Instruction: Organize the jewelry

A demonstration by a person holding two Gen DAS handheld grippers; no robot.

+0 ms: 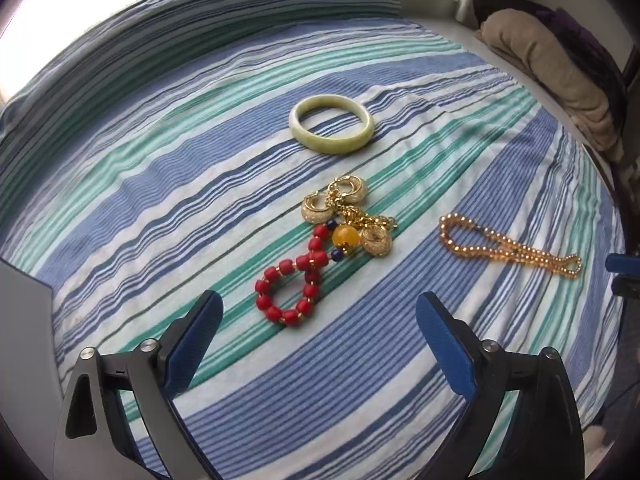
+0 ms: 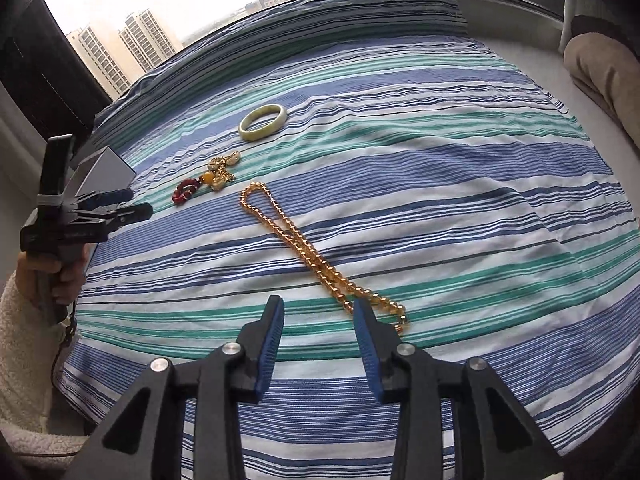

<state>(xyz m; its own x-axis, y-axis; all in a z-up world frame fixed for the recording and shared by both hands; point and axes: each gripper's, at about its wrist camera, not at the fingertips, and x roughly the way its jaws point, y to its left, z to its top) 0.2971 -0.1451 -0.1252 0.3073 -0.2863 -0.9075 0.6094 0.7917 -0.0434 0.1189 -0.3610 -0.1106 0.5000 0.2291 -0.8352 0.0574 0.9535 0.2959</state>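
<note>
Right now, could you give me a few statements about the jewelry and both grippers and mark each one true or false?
1. The jade bangle lies flat on the striped sheet, apart from the other pieces. True.
2. The red bead bracelet is clamped in the left gripper. False: it lies on the sheet ahead of the open jaws, untouched.
3. The gold bead necklace is stretched out long on the sheet. True.
4. The right gripper is shut on the necklace. False: its jaws are apart with bare sheet between them; the necklace's end lies by the right finger.
5. The gold earrings sit inside the bangle. False: they are bunched by the red bracelet.
</note>
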